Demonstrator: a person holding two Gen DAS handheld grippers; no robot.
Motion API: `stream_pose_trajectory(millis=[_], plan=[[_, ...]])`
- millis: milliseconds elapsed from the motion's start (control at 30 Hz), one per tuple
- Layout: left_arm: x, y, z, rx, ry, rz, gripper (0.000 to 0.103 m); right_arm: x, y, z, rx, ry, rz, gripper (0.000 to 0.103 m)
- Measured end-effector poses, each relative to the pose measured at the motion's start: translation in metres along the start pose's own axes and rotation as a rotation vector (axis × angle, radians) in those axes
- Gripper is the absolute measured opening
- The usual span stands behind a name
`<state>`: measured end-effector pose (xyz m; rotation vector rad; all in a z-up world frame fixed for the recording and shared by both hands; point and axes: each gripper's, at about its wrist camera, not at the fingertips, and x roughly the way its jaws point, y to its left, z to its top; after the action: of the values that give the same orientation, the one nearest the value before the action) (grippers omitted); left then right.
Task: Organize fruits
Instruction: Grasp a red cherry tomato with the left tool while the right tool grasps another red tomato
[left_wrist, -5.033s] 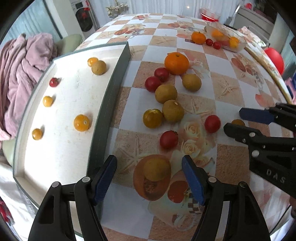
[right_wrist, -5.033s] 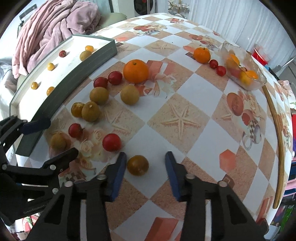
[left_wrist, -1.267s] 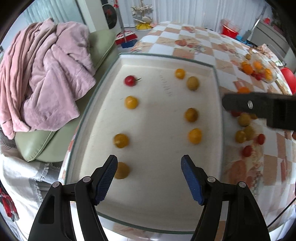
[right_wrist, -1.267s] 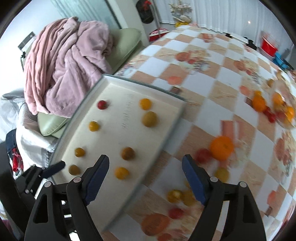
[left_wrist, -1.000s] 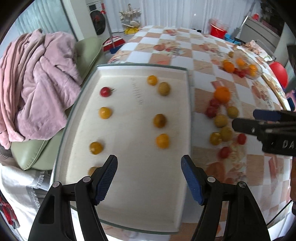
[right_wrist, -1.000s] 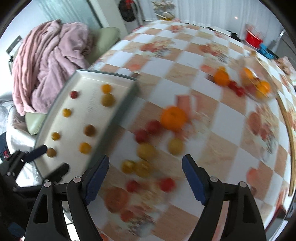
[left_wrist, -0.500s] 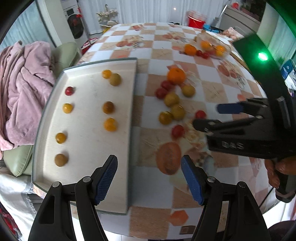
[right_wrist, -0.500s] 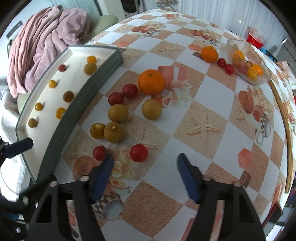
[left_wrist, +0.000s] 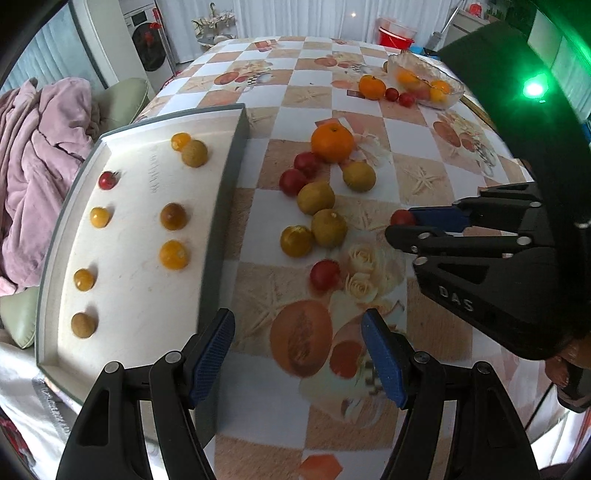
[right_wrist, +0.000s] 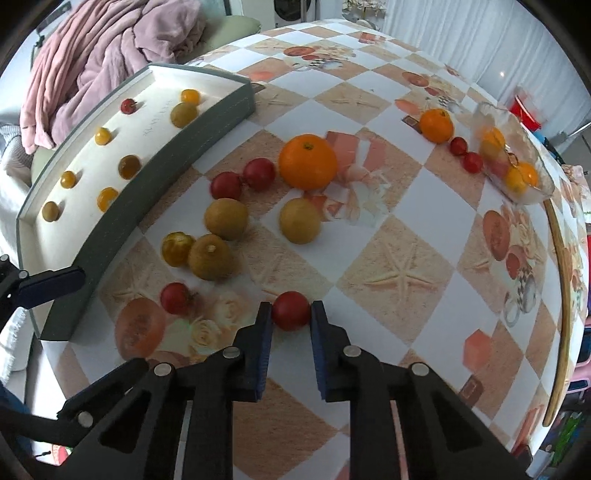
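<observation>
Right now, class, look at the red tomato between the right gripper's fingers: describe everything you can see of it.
The red tomato is small, round, smooth and evenly red with a dull sheen. It sits on the checked tablecloth, on a white square beside a printed rose. The right gripper is closed on it, one blue-padded finger at each side. It lies apart from the other fruit; the left wrist view shows only part of it.

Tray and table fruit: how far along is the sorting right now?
Done: eight small fruits sit in two rows on the tray. In hand: the right gripper is closed around a red tomato on the table; the left gripper is open and empty. Left: about nine loose fruits, including the big orange.
</observation>
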<state>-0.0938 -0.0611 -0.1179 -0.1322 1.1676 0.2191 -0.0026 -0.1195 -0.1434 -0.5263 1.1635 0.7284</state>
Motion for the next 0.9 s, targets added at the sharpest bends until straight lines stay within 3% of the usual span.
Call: stream_pose_trajectory(millis=[600,767,900], plan=[[0.038,-0.014,0.03,-0.007,0.013,0.01,0.072,-0.002,-0.054,-0.003,0.135,-0.002,0.102,0.023],[0.036,-0.016,0.03,-0.01,0.019,-0.024,0.052,-0.003,-0.053,-0.003,0.133,-0.006,0.102,0.023],[0.033,-0.002,0.031,-0.057,0.035,-0.048,0.028,-0.004,-0.063,-0.006,0.207,-0.009,0.133,0.022]])
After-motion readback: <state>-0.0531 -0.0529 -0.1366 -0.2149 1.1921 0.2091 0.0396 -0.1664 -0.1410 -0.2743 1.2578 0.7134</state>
